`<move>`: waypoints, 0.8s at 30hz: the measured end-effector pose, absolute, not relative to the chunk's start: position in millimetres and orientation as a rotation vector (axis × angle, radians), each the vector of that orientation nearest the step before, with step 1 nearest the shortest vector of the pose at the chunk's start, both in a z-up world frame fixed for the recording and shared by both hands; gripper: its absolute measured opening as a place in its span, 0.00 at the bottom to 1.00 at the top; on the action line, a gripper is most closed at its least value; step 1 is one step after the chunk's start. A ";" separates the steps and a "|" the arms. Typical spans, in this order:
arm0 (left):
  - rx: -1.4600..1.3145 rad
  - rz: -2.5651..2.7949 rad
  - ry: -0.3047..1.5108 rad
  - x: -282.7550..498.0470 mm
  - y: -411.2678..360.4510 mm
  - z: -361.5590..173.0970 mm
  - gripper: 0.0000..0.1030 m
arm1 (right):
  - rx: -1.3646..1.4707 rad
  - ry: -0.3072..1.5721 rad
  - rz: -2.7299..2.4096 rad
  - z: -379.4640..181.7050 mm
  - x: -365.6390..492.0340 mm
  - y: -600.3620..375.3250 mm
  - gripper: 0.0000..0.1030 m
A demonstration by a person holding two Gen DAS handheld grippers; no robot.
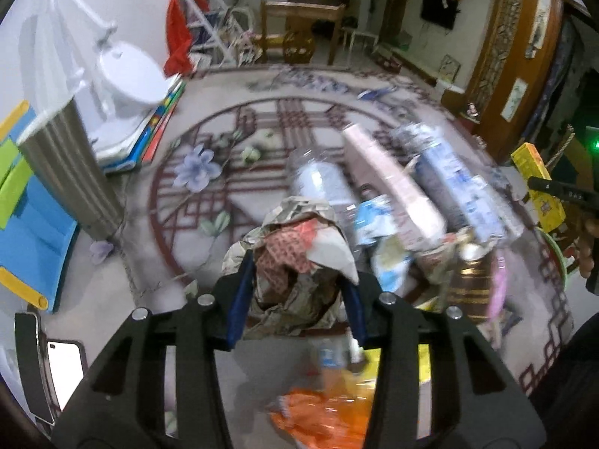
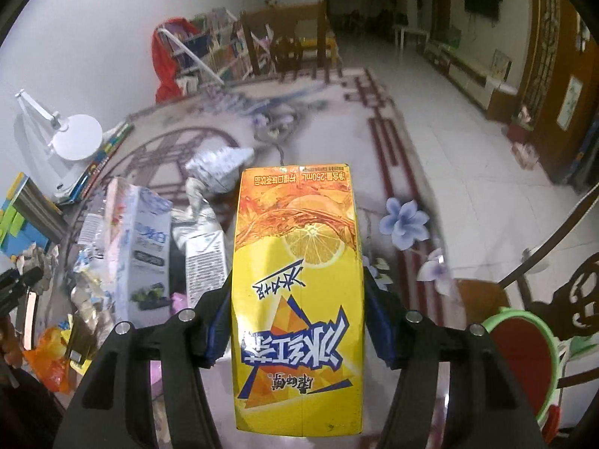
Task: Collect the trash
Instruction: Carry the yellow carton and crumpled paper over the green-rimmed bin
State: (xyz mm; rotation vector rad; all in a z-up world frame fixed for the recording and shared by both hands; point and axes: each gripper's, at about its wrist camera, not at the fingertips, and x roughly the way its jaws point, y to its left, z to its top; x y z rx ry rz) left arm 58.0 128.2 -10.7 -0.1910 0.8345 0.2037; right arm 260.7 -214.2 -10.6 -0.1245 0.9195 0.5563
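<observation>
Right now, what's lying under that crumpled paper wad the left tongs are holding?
Below the crumpled paper wad in the left tongs lie an orange plastic bag and a blurred clear bottle. The wad and tongs hide whatever lies directly beneath.

Both wrist views tilt down, close over one trash pile (image 1: 393, 202).

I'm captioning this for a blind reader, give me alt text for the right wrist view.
The right gripper clamps a yellow lemon tea carton, its print upside down, above a glass table. To the left lie cartons and wrappers, including an orange plastic bag; a green-rimmed bin sits lower right.
</observation>
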 end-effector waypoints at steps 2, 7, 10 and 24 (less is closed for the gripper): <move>-0.175 0.175 0.812 60.2 113.5 -1.0 0.40 | -0.128 0.886 0.550 -0.9 249.6 -219.6 0.57; -0.164 0.075 0.774 67.7 67.8 17.2 0.40 | -0.071 0.844 0.521 9.6 226.0 -249.7 0.57; -0.167 -0.014 0.763 77.4 34.5 27.5 0.40 | -0.051 0.826 0.499 14.9 218.3 -269.9 0.57; -0.152 -0.386 0.753 148.1 -146.5 43.0 0.41 | 0.076 0.787 0.304 29.8 224.7 -411.1 0.57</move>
